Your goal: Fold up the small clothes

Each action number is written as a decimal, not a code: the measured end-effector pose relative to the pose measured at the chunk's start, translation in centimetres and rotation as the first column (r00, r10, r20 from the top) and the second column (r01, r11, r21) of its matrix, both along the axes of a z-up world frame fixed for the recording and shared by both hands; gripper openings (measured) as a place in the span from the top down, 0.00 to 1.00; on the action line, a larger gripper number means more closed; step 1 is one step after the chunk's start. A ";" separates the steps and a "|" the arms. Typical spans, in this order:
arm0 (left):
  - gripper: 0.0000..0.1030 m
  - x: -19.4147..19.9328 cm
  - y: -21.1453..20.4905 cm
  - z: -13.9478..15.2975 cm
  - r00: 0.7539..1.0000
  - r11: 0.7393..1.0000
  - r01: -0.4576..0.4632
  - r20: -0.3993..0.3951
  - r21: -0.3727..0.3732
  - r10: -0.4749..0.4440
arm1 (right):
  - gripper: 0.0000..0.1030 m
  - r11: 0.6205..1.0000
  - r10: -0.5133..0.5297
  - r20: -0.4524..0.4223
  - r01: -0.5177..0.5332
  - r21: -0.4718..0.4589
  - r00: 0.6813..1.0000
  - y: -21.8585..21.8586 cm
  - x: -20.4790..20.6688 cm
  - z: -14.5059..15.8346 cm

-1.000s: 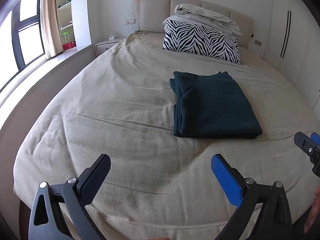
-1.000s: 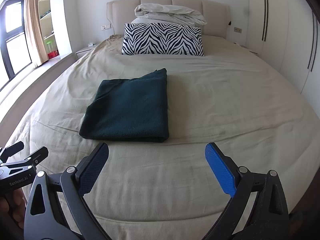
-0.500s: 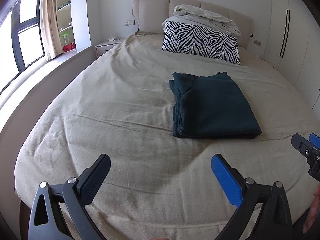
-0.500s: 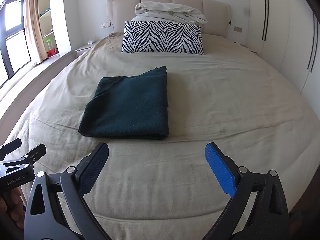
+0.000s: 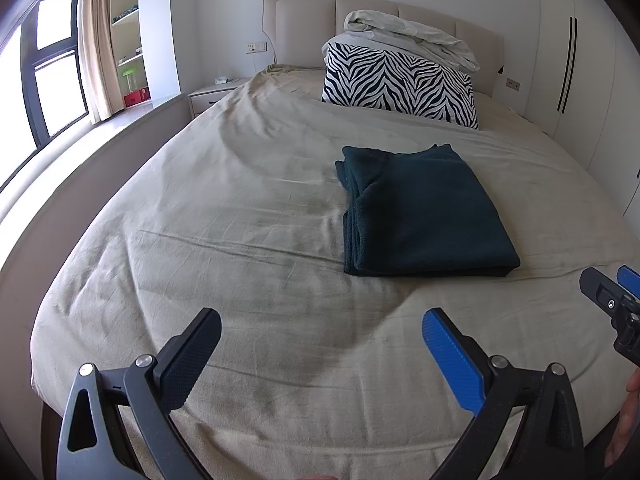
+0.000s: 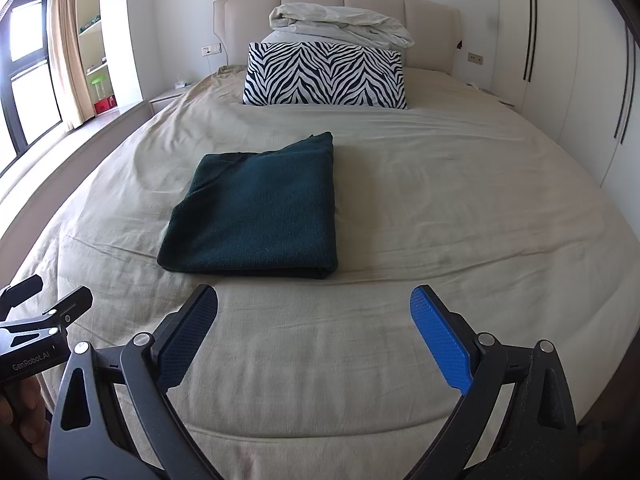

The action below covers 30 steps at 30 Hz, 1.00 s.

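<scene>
The dark green garment [image 6: 256, 208] is lying folded into a thick rectangle on the bed [image 6: 460, 216], roughly midway between the foot edge and the headboard [image 6: 336, 4] and nearer the window-side edge than the wardrobe side. Its stacked layers are showing along the window-side edge in the left wrist view [image 5: 424, 212], with the closed fold facing the foot edge, so the folding is looking finished, though the far corner is sitting a little uneven.

You are holding both tools back over the foot edge of the bed, clear of the cloth. Your right gripper [image 6: 314, 334] is pointing almost straight at the garment with its jaws spread wide and nothing between them. Your left gripper [image 5: 322, 356] is aiming at bare sheet on the window side of the garment, jaws likewise wide apart and empty. Neither is touching fabric, which fits a piece that is being left alone to rest.

Beyond the garment, the zebra-print pillow [image 6: 326, 74] is leaning toward the headboard with a crumpled pale duvet [image 6: 340, 24] piled on top, well apart from the work.
</scene>
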<state>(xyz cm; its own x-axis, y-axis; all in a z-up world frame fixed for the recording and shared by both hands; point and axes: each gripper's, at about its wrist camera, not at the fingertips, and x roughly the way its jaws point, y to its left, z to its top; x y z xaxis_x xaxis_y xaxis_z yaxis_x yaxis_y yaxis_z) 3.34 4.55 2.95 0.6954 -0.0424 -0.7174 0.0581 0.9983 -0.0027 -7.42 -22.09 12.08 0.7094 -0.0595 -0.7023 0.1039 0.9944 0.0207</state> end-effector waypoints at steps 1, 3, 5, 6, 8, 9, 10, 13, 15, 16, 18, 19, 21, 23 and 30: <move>0.00 0.0 0.0 0.0 1.000 1.000 0.000 0.000 0.000 0.000 | 0.04 1.000 0.000 0.000 0.000 0.000 1.000 0.0 0.0 0.0; 0.00 0.0 0.0 0.0 1.000 1.000 0.001 0.001 0.000 -0.001 | 0.04 1.000 0.001 0.001 -0.001 0.001 1.000 0.0 0.0 0.0; 0.00 0.0 -0.1 0.3 1.000 1.000 0.004 0.002 0.001 -0.004 | 0.04 1.000 0.001 0.000 -0.001 0.000 1.000 -0.1 0.0 0.0; 0.00 -0.1 -0.2 0.3 1.000 1.000 0.005 0.003 0.001 -0.005 | 0.04 1.000 0.001 0.001 -0.001 0.000 1.000 -0.1 0.0 0.0; 0.00 -0.1 -0.2 0.4 1.000 1.000 0.006 0.004 0.003 -0.006 | 0.04 1.000 0.001 0.002 -0.001 0.000 1.000 -0.1 0.0 0.0; 0.00 -0.1 -0.3 0.4 1.000 1.000 0.006 0.004 0.003 -0.006 | 0.04 1.000 -0.001 0.003 0.001 -0.001 1.000 -0.1 -0.1 0.0; 0.00 -0.1 -0.3 0.5 1.000 1.000 0.007 0.004 0.002 -0.007 | 0.04 1.000 -0.001 0.004 0.001 -0.001 1.000 -0.1 -0.1 0.0; 0.00 -0.2 -0.3 0.5 1.000 1.000 0.007 0.004 0.002 -0.007 | 0.04 1.000 -0.005 0.006 0.005 -0.001 1.000 -0.2 -0.2 0.0; 0.00 -0.2 -0.3 0.5 1.000 1.000 0.007 0.004 0.001 -0.007 | 0.04 1.000 -0.008 0.006 0.008 -0.002 1.000 -0.2 -0.3 0.1; 0.00 -0.2 -0.3 0.5 1.000 1.000 0.007 0.004 0.001 -0.007 | 0.04 1.000 -0.009 0.007 0.009 -0.002 1.000 -0.1 -0.5 0.1; 0.00 -0.2 -0.3 0.5 1.000 1.000 0.007 0.004 0.001 -0.007 | 0.04 1.000 -0.009 0.007 0.009 -0.002 1.000 -0.1 -0.5 0.1; 0.00 -0.2 -0.3 0.5 1.000 1.000 0.007 0.004 0.002 -0.007 | 0.04 1.000 -0.010 0.008 0.010 -0.003 1.000 0.0 -0.5 0.1; 0.00 -0.2 -0.3 0.5 1.000 1.000 0.007 0.004 0.002 -0.007 | 0.04 1.000 -0.010 0.008 0.010 -0.003 1.000 0.0 -0.6 0.2; 0.00 -0.2 -0.3 0.5 1.000 1.000 0.008 0.004 0.002 -0.008 | 0.04 1.000 -0.011 0.008 0.011 -0.004 1.000 0.0 -0.6 0.2; 0.00 -0.2 -0.4 0.6 1.000 1.000 0.007 0.004 0.002 -0.007 | 0.04 1.000 -0.011 0.008 0.011 -0.003 1.000 0.1 -0.6 0.2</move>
